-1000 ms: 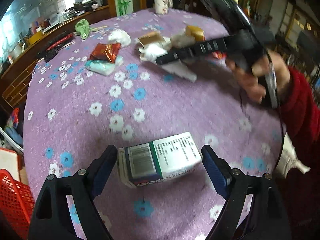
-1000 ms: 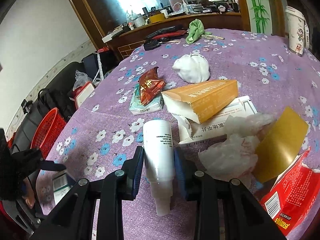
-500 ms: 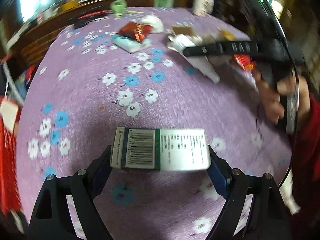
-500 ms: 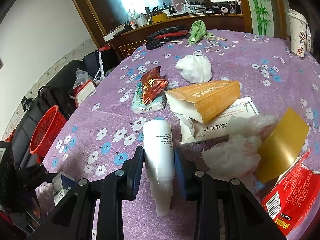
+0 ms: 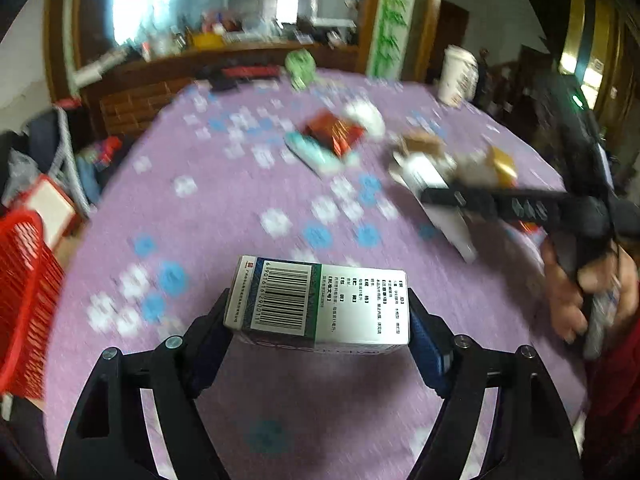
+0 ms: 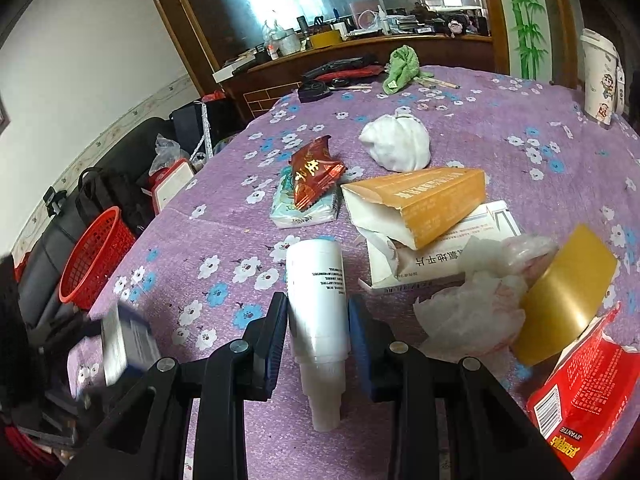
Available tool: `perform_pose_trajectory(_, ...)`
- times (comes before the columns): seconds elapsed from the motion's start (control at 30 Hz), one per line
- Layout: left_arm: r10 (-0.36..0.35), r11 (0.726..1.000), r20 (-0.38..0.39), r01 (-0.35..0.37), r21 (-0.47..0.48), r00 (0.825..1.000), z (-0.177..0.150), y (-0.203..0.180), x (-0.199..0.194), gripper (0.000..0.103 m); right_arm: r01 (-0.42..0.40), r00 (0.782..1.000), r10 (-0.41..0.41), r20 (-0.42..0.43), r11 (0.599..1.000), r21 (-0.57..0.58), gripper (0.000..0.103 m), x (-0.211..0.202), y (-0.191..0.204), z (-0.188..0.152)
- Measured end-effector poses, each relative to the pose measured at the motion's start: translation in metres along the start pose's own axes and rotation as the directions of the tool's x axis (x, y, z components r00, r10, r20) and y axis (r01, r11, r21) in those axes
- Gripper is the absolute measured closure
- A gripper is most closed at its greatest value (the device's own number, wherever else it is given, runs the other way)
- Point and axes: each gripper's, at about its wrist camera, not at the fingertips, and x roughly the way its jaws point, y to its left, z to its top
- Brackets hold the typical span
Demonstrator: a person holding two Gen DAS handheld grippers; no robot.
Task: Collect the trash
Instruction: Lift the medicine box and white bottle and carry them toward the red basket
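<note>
A white and green medicine box [image 5: 320, 304] with a barcode sits crosswise between the fingers of my left gripper [image 5: 318, 316]. Its jaws are closing and both blue pads touch the box ends; the box hangs a little above the purple flowered tablecloth [image 5: 248, 208]. From the right wrist view the same box [image 6: 124, 344] is a blur at the lower left. My right gripper [image 6: 318, 316] is shut on a white pump bottle [image 6: 316, 280] lying on the cloth, nozzle toward the camera. A hand [image 5: 576, 300] with a red sleeve holds that right gripper.
A red basket [image 6: 96, 260] stands on the floor left of the table. Beyond the bottle lie an orange carton [image 6: 424, 204], a red snack wrapper [image 6: 312, 172] on a tissue pack, a white wad [image 6: 396, 144], crumpled plastic [image 6: 472, 312] and a red packet [image 6: 580, 392]. A paper cup [image 6: 600, 76] stands at the far right.
My left gripper rolled until the box lay level between its fingers, the jaws narrowed onto the box ends, and the box came up off the cloth. The right gripper and bottle stayed put.
</note>
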Motion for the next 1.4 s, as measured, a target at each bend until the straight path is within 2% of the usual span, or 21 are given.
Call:
perform_pose_trajectory(0.17,0.021,1.0,0.05,-0.02,-0.02,0.999,0.013,0.002,0.005,0.025,-0.008,1.0,0.008,0.01,1.0,-0.015,0.069,-0.001,0.005,-0.001)
perform_pose_trajectory(0.4,0.027,0.999,0.068,-0.026,-0.025,0.997,0.011,0.004,0.001,0.025,-0.021,1.0,0.022,0.009,0.999,-0.034,0.069,0.0,0.009,-0.001)
perform_pose_trajectory(1.4,0.041,0.998,0.072,-0.037,-0.055,0.997,0.002,0.01,-0.005,0.025,-0.007,1.0,0.007,0.002,0.998,-0.062,0.069,0.003,0.011,0.002)
